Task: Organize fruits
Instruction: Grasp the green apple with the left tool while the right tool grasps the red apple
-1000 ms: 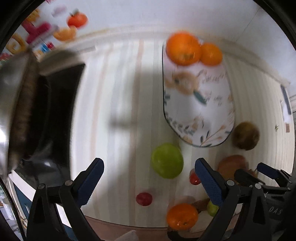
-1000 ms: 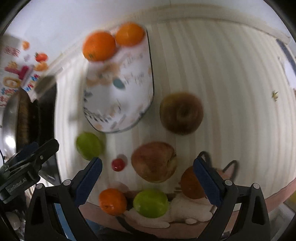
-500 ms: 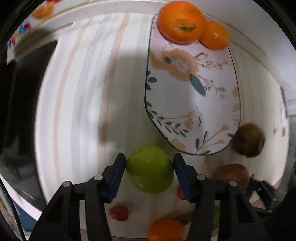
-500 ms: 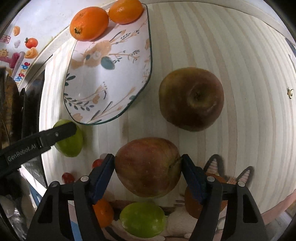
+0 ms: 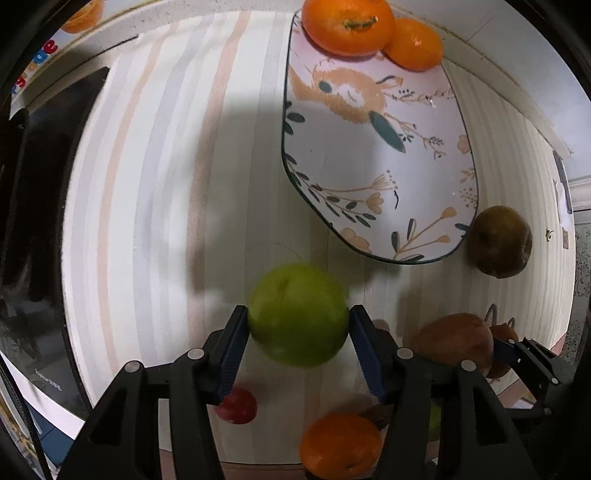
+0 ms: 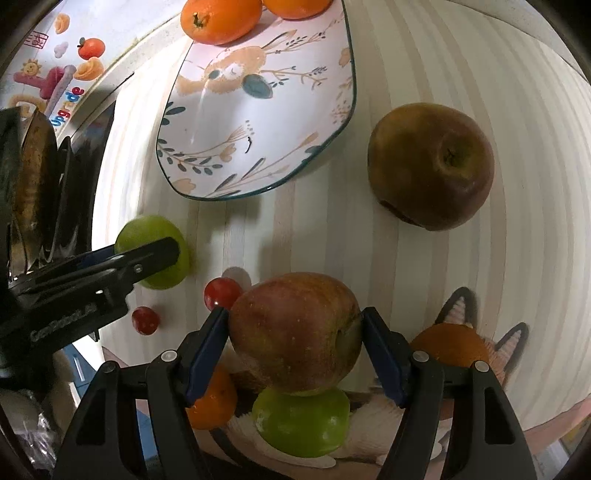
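- Left gripper [image 5: 298, 334]: both blue pads are pressed against the sides of the green apple [image 5: 298, 314], which fills the gap between the fingers. The apple is blurred.
- Past the left fingertips and off to the right lies the floral plate [image 5: 373, 155] on the striped table [image 5: 147, 184], with two oranges [image 5: 347, 24] at its far end.
- Just beyond the plate's near right corner sits a dark brown apple [image 5: 500, 242], apart from the fingers.
- Beneath the left finger there's a small red cherry tomato [image 5: 238, 406]; an orange [image 5: 340, 445] shows under the right finger.
- Right gripper [image 6: 295, 338]: fingers closed in on the reddish apple [image 6: 295, 330], pads touching both flanks.
- Below that held apple, nearer the camera, a second green apple [image 6: 303, 422] rests on a fox-pattern cloth [image 6: 458, 310].
- A cherry tomato [image 6: 221, 291] sits just off the right gripper's left fingertip; another cherry tomato [image 6: 145, 320] lies further left.
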Demonstrator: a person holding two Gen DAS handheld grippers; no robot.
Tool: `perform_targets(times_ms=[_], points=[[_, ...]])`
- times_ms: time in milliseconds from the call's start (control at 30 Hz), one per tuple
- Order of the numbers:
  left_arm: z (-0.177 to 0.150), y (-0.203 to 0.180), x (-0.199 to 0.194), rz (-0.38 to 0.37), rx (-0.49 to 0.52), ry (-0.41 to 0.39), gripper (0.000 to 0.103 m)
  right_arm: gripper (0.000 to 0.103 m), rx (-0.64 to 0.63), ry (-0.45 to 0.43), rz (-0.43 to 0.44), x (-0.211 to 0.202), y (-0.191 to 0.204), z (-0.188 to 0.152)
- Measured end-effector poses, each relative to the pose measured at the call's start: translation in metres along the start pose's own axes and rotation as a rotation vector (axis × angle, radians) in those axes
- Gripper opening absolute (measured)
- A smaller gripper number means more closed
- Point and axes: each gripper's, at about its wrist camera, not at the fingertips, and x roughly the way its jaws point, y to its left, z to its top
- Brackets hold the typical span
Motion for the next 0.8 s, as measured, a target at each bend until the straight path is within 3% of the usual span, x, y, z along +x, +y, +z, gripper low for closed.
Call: perform_targets(times_ms=[133,300,433,533,633,800], points=[[-0.001,-0.001,0.003,0.006,0.006,-0.003,0.047,0.075,-0.002,0.000,-0.006,0.001,0.001,0.002],[-0.003,0.005,-0.001,-0.004,0.006,-0.003,0.047,0.075,-0.011,-0.005,-0.007,0.001,0.001,0.002],[0.004,0.016,-0.002,-0.083,-0.067,0.035,0.047,0.075,0.007,0.008,0.013,0.001,-0.004,0.004],[0.000,0.033,-0.018,-0.156,-0.135,0.020,0.047,0.075,0.022,0.014,0.023,0.000,-0.009,0.006],[0.004,0.040,-0.032,-0.158,-0.159,-0.020,0.049,0.075,0.030,0.015,0.024,0.000,-0.009,0.007],[0.018,0.032,-0.018,-0.104,-0.145,0.010,0.053,0.075,0.038,0.013,0.022,0.000,-0.008,0.009]])
